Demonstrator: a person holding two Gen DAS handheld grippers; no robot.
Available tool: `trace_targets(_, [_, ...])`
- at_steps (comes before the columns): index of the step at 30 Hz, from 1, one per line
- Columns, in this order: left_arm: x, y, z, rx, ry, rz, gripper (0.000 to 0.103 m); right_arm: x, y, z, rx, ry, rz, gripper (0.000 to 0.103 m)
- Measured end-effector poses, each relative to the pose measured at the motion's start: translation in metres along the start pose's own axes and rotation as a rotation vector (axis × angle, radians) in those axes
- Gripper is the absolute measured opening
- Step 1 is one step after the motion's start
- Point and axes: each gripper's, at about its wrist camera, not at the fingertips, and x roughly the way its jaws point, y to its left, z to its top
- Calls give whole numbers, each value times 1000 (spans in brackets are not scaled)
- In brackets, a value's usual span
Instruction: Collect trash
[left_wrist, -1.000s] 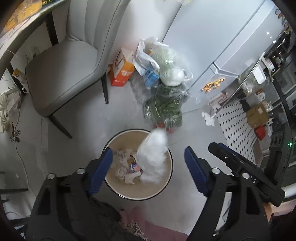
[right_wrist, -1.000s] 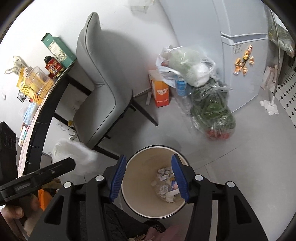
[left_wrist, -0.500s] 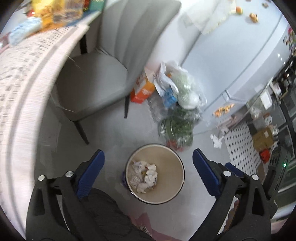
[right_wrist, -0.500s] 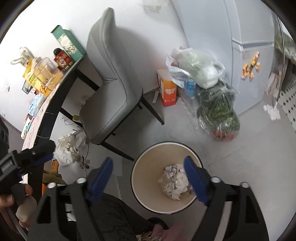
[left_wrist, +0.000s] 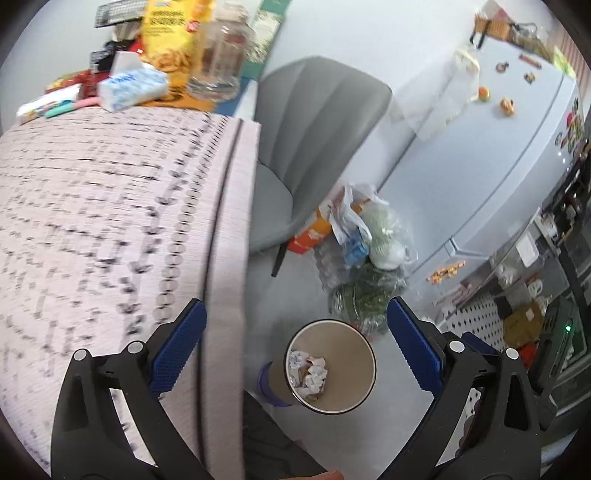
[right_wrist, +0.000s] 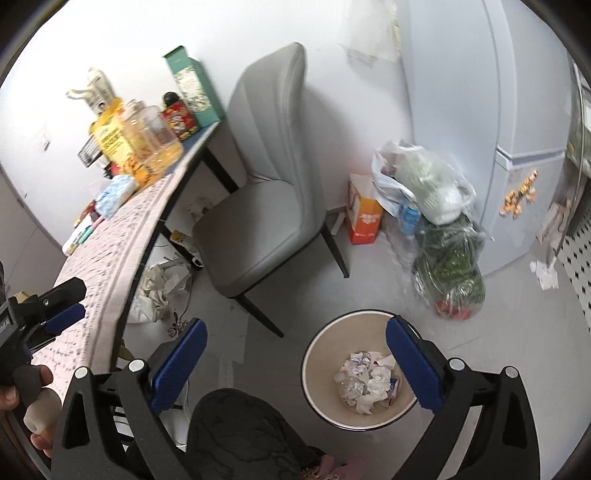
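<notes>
Both grippers empty, jaws spread wide. Left gripper (left_wrist: 295, 339) hangs partly over the edge of the table (left_wrist: 110, 221), which has a pale patterned cloth; its left blue pad sits over the cloth, right pad over the floor. Right gripper (right_wrist: 293, 360) hovers above the floor, with the bin (right_wrist: 317, 354) showing between its pads, toward the right one.

Bin is round, cream inside, dark rim, standing on the grey floor just beside the table edge. Crumpled paper trash (right_wrist: 367, 382) lies in a heap at the bottom of it; same white wads seen in the left wrist view (left_wrist: 308, 374).

More crumpled paper and plastic (right_wrist: 155, 291) lies on the floor under the table, near the chair leg. Grey chair (right_wrist: 266, 206) stands between table and fridge (right_wrist: 480, 110). Plastic bags of vegetables (right_wrist: 447, 273) and an orange box (right_wrist: 364, 214) are piled against the wall beside the fridge, well apart from the bin.

Tabletop far end is cluttered: tissue pack (left_wrist: 129, 86), glass jar (left_wrist: 221, 55), yellow snack bag (left_wrist: 171, 37).

Left gripper also visible in right wrist view (right_wrist: 55, 314), over the table edge.
</notes>
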Motion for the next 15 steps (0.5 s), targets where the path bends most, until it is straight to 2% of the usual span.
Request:
trace_targets(6, [-45,17,-5,-6,-58,11,97,-22,36,2,-73,-21,5,95])
trace_targets(15, [-105,38,-15,-21,-151,59,97,-51,80,-4,-144,-44,59,95])
